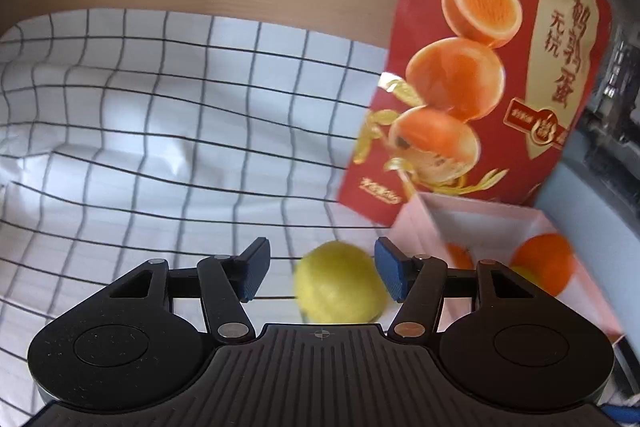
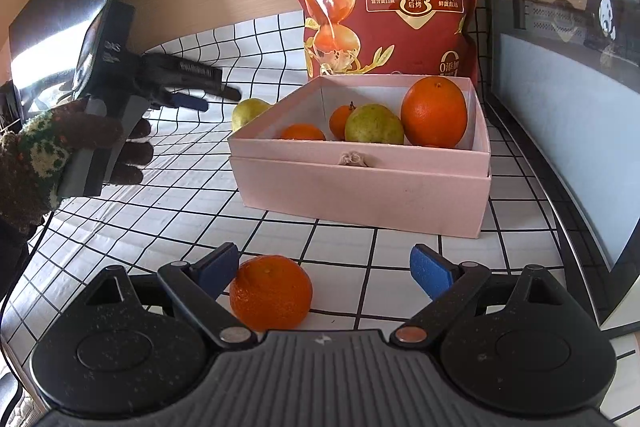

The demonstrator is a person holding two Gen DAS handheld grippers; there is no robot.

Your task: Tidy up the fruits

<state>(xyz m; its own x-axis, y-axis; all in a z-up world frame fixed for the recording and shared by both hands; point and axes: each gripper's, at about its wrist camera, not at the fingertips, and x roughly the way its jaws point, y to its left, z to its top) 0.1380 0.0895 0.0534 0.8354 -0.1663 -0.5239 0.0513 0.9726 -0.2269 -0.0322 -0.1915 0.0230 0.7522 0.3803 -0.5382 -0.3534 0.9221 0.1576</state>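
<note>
A yellow-green pear (image 1: 340, 283) lies on the grid-patterned table (image 1: 160, 147) between the spread jaws of the left gripper (image 1: 320, 269), close to the right-hand blue pad, though blur hides whether it touches; the jaws stand wide and clasp nothing. Which way the pear points cannot be made out. On the right, a mandarin (image 2: 271, 292) sits on the table between the released jaws of the right gripper (image 2: 326, 269), hard by the left-hand pad and well clear of the other, its stem dimple turned upward. Beyond stands a pink box (image 2: 360, 183) holding an orange (image 2: 434, 111), another pear (image 2: 374, 125) and small mandarins.
</note>
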